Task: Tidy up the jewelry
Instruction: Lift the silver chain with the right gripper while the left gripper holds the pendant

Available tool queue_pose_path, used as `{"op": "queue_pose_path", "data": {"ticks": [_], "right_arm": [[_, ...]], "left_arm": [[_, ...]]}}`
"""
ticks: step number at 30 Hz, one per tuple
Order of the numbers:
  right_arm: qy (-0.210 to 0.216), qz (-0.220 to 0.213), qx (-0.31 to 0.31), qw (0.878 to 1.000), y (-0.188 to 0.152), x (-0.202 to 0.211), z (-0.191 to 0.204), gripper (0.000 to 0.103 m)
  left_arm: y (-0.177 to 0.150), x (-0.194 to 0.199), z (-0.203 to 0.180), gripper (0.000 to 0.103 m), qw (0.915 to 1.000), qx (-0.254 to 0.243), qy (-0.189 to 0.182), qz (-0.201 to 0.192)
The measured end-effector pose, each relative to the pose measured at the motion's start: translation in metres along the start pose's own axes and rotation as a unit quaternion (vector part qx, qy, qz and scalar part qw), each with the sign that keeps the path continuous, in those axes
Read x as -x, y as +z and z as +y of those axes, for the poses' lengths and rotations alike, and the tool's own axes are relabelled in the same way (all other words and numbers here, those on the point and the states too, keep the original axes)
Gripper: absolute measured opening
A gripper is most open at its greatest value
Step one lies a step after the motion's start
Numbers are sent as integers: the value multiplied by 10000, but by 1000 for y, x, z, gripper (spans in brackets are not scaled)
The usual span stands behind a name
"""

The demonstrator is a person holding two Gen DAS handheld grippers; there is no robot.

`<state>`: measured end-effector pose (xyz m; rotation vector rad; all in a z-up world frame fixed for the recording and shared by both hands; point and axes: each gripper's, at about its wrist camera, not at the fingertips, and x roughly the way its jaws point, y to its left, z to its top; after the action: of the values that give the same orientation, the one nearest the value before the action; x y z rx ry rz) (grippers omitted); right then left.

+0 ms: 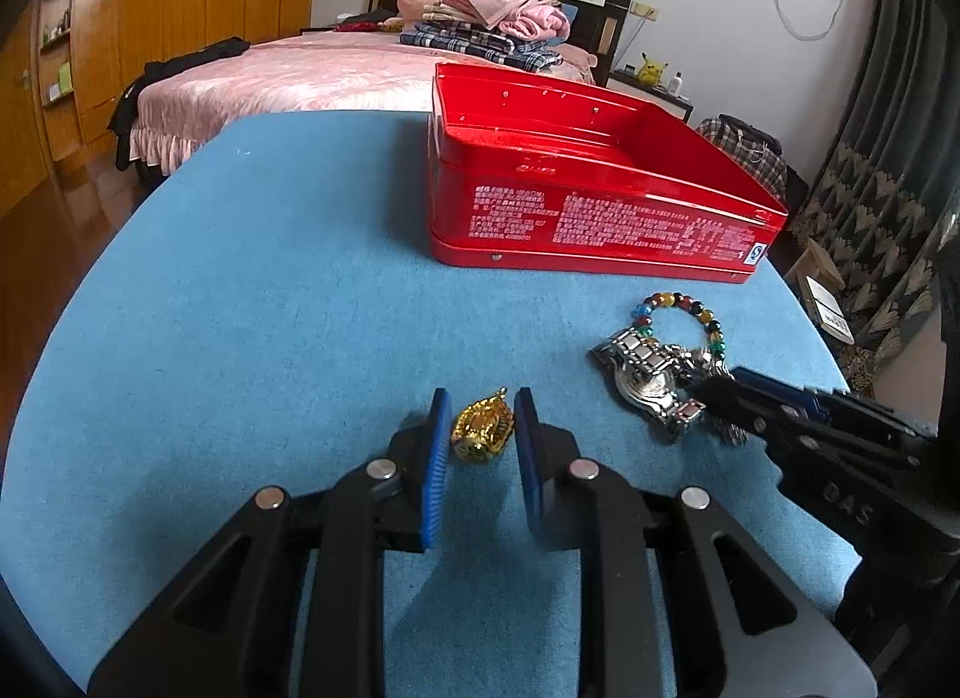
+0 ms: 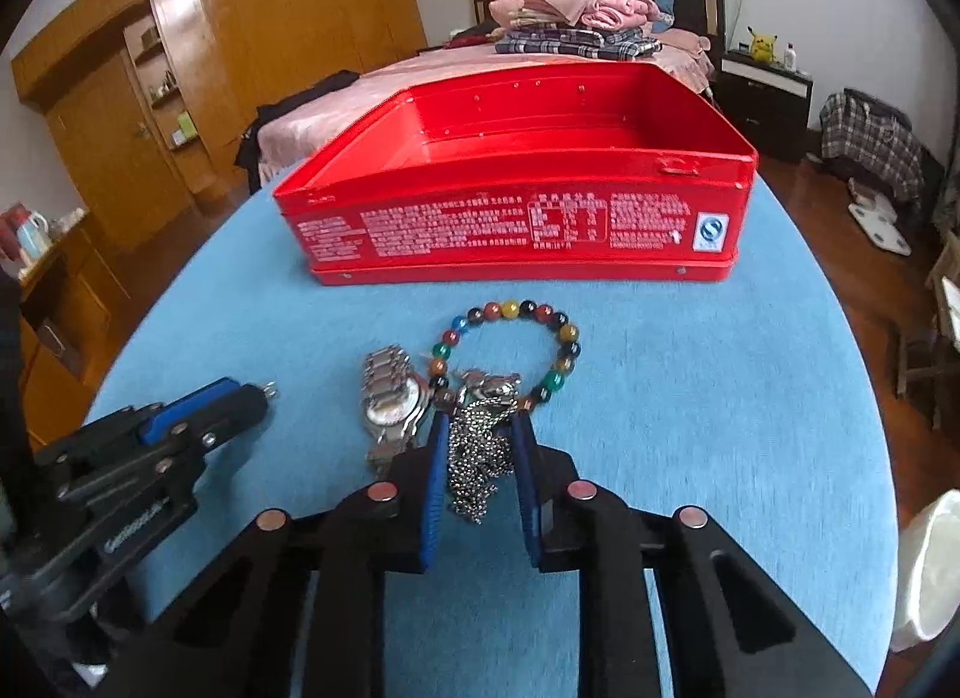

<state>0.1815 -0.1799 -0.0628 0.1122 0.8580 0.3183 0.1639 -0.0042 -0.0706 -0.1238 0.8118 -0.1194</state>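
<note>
On the blue tablecloth [image 1: 270, 308], my left gripper [image 1: 483, 398] is shut on a small gold pendant [image 1: 483, 434]. That gripper shows at the left of the right wrist view [image 2: 255, 395]. My right gripper [image 2: 480, 419] is shut on a bunched silver chain [image 2: 477, 458], and it enters the left wrist view from the right [image 1: 714, 389]. A silver watch [image 2: 390, 398] lies just left of the chain, and a bracelet of coloured beads [image 2: 540, 314] lies beyond it. The open red tin box [image 2: 510, 230] stands further back with nothing visible inside.
The round table's edge curves close on both sides. A white bin [image 2: 930, 566] stands on the floor at the right. Behind the table are a pink bed [image 1: 312, 74] with folded clothes and a wooden wardrobe [image 2: 240, 8].
</note>
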Motion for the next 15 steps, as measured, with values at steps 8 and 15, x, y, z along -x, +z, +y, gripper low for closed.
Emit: {"op": "queue_pose_path", "data": {"ticks": [8, 15], "right_arm": [[125, -163, -101, 9997, -6, 30, -9, 19], [179, -385, -81, 9991, 2, 54, -7, 19]], "left_arm": [[-1, 8, -9, 20, 9999, -96, -127, -47], [5, 19, -18, 20, 9995, -158, -202, -158]]}}
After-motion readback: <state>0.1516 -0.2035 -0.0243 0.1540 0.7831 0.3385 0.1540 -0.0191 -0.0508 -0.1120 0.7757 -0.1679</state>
